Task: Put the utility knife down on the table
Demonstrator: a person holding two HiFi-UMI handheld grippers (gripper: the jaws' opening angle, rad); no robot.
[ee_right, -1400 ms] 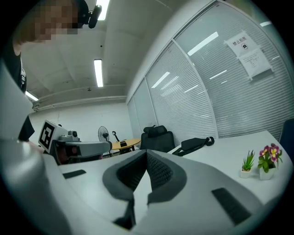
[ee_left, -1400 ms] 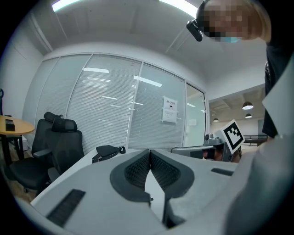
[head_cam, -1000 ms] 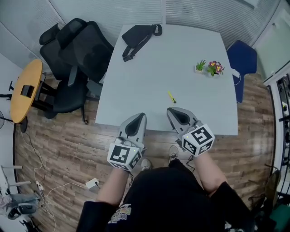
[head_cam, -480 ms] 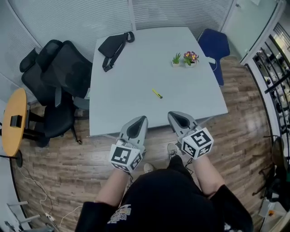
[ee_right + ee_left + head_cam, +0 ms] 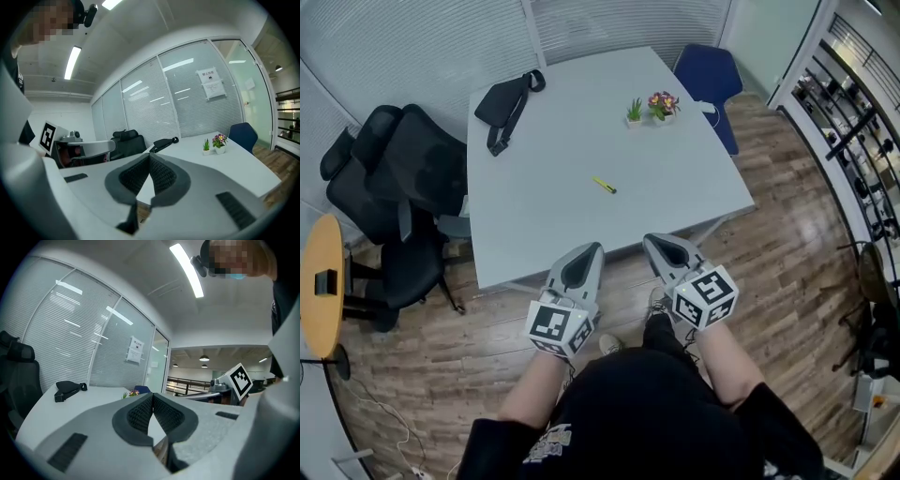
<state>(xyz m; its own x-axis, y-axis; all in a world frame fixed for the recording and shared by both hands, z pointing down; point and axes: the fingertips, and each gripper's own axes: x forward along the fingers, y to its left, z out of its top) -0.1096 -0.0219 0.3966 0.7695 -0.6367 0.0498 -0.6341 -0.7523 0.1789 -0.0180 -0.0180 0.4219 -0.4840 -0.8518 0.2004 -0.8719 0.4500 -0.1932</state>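
Two black office chairs point(image 5: 398, 173) stand left of the table point(image 5: 544, 230), and the picture's edge cuts off a round wooden top point(image 5: 319, 281) further left. A black bag point(image 5: 508, 99) lies near the table's far left corner. The left gripper point(image 5: 596, 247) hangs just off the near edge, its jaws pressed together on nothing. The utility knife point(image 5: 604, 186) lies flat mid-table, well apart from both grippers and too small to show its blade. The right gripper point(image 5: 651, 240) is likewise closed and empty. Small potted plants point(image 5: 649, 105) sit far right, and the table partly hides a blue chair point(image 5: 705, 73) behind it.
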